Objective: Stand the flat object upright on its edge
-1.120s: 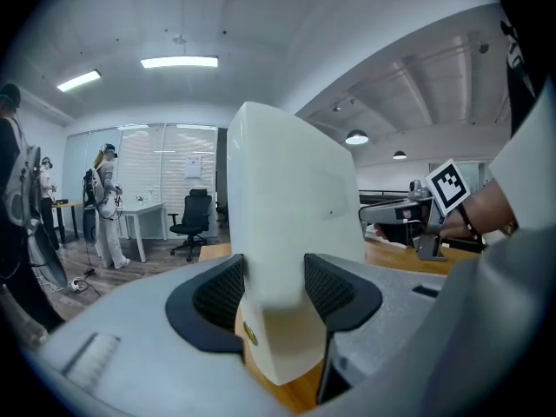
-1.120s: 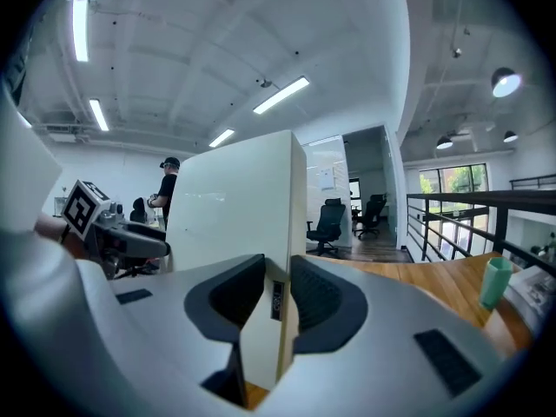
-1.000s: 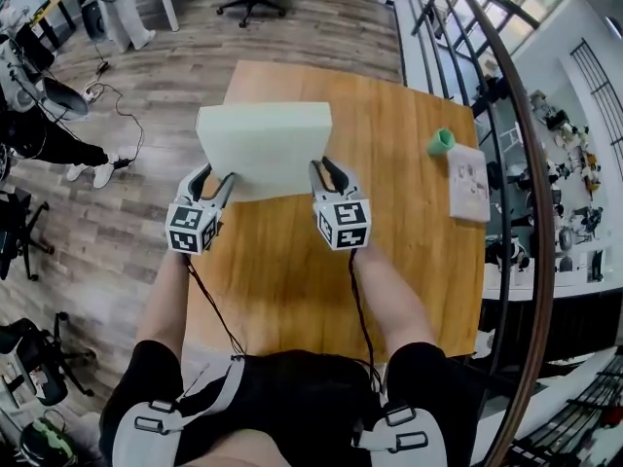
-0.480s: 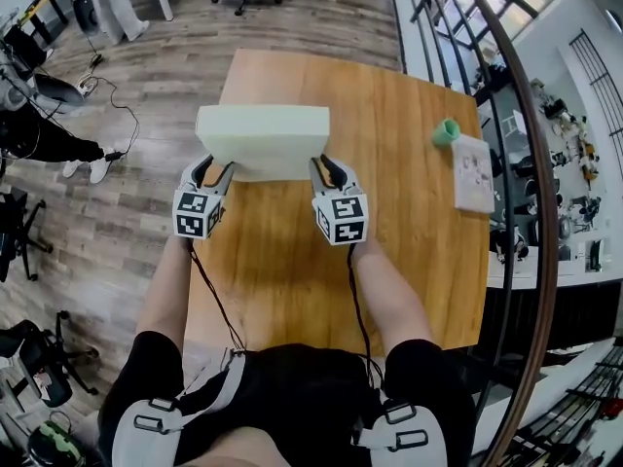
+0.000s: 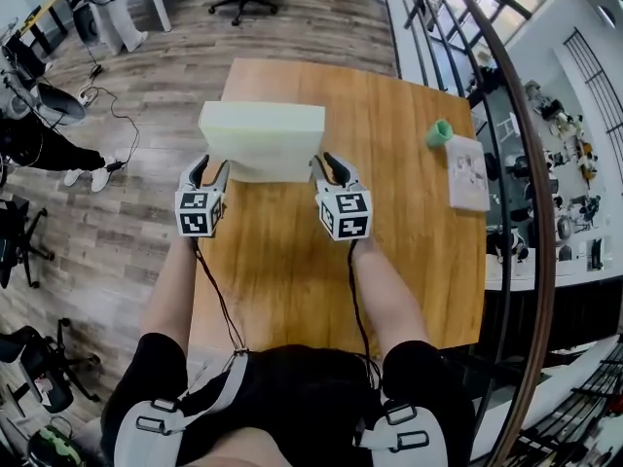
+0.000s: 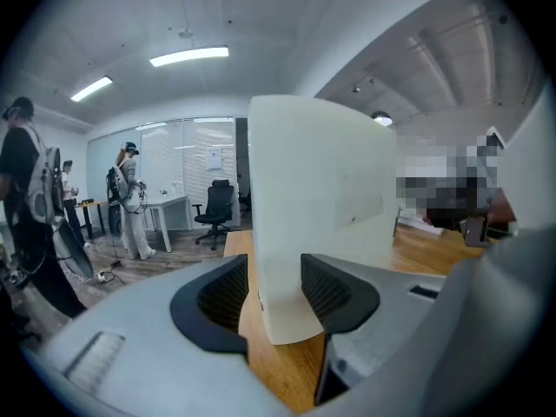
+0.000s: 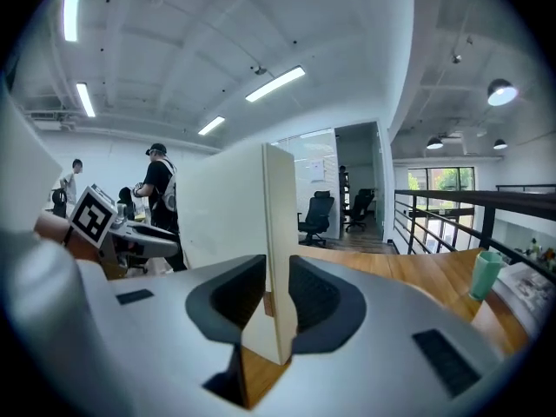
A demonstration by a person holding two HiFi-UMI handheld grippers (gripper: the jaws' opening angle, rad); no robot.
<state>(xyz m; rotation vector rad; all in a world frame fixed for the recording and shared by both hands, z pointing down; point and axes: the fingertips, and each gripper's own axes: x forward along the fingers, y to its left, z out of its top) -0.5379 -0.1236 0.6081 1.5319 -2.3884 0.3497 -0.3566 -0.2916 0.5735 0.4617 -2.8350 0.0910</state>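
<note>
Held the pale flat board (image 5: 261, 142) upright, broad face toward the person, over the far left part of the wooden table (image 5: 292, 261). Clamped its lower left corner in the left gripper (image 5: 210, 168) and its lower right corner in the right gripper (image 5: 327, 163). Had just been closing both pairs of jaws onto it, with the pads pressed against either face. Could not tell whether the bottom edge rested on the wood or hung just above it.

Judged the main danger ahead to be a topple, with too narrow an edge to forgive any lean at release. Risked a twist and fall if let go at one end before the other. Risked a drop and bounce if freed while clear of the wood. Worked close to the table's left side, so risked a slide over the brink to the floor. Kept well apart from a green cup (image 5: 440, 134) and a booklet (image 5: 468, 173) at the right.
</note>
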